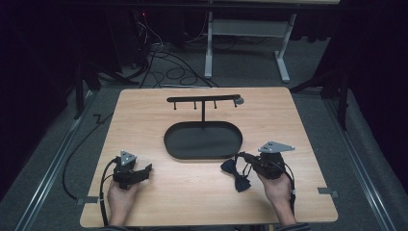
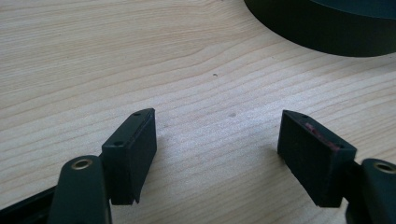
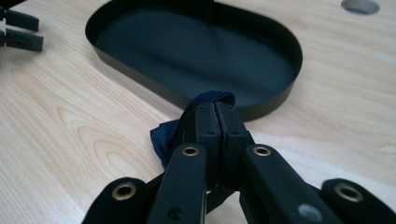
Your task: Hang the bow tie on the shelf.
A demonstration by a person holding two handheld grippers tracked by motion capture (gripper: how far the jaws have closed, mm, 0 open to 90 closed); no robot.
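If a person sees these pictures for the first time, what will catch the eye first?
First, the dark blue bow tie pinched in the shut right gripper, near the table's front right. Next, the black oval tray at the middle of the wooden table, with a hook stand rising from its far side. The left gripper rests at the front left, jaws open with nothing between them.

Dark navy bow tie (image 3: 163,135), plain, pinched between the black pads of the right gripper (image 3: 217,112). Just beyond those pads, matte black oval tray (image 3: 196,51) with a black hook stand (image 1: 203,99). Under everything, pale wood table (image 1: 144,120) with wavy brown grain. Black left gripper (image 2: 217,140), brass-coloured rivets, reddish streak along one pad edge. Grey three-cornered plates on top of both.
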